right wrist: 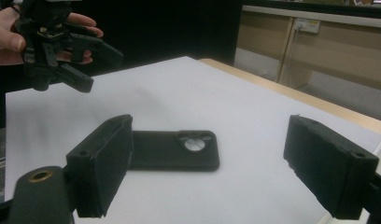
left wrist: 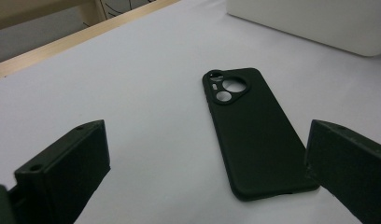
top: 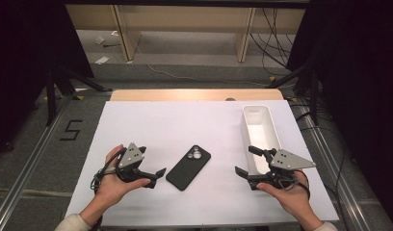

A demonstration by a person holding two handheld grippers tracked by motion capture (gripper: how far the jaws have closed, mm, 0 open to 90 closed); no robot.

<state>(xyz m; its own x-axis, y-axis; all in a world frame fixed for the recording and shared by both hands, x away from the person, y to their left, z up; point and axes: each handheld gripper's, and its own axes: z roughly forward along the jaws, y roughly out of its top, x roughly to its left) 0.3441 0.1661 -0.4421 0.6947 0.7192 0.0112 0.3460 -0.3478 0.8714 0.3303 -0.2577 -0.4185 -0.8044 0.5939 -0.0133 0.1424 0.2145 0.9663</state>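
Note:
A phone in a black case point(top: 188, 167) lies camera side up on the white table sheet point(top: 185, 125), between my two grippers. My left gripper point(top: 152, 161) hovers just left of it, open and empty. In the left gripper view the phone point(left wrist: 251, 130) lies ahead and to the right, its lower end close to the right jaw, with the left gripper point(left wrist: 205, 140) wide apart. My right gripper point(top: 243, 160) is open to the phone's right, beside a white tray point(top: 274, 126). In the right gripper view the phone point(right wrist: 174, 150) lies crosswise beyond the right gripper point(right wrist: 209, 122); nothing is between the pads.
The long white tray point(left wrist: 310, 23) stands at the table's right side and looks empty. A wooden table edge point(top: 194, 94) runs along the back. In the right gripper view the other hand holds the left gripper point(right wrist: 62, 51) farther off. Black stands and cables flank the table.

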